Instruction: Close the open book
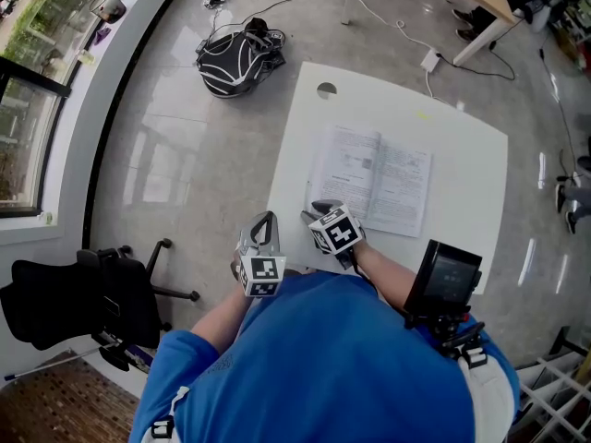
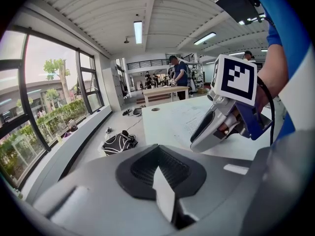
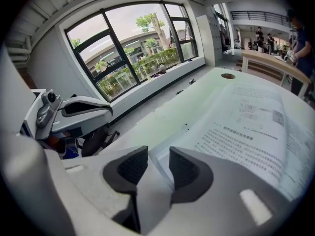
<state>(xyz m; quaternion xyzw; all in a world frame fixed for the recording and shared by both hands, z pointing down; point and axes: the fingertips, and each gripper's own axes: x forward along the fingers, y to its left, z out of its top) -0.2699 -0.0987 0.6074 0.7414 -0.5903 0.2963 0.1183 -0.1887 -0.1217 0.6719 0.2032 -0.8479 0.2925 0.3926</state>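
Open book [image 1: 374, 178] lies flat on the white table [image 1: 480, 164].
The right claw [image 1: 316, 210], jaws apart and pressing nothing, sits at the book's near left corner. The left claw [image 1: 265, 224], jaws together and empty, hangs just left of the book.

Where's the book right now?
The book lies open on the white table, in the middle of the head view, its near left corner by the right gripper.

Daylight from the tall windows [image 3: 142, 48] and ceiling strip lights [image 2: 138, 32] gave bright, even exposure, with glare patches on the glossy floor [image 1: 166, 155]. Both gripper views showed strong fisheye bending and dark corners; print on the book [image 3: 251, 132] was legible.
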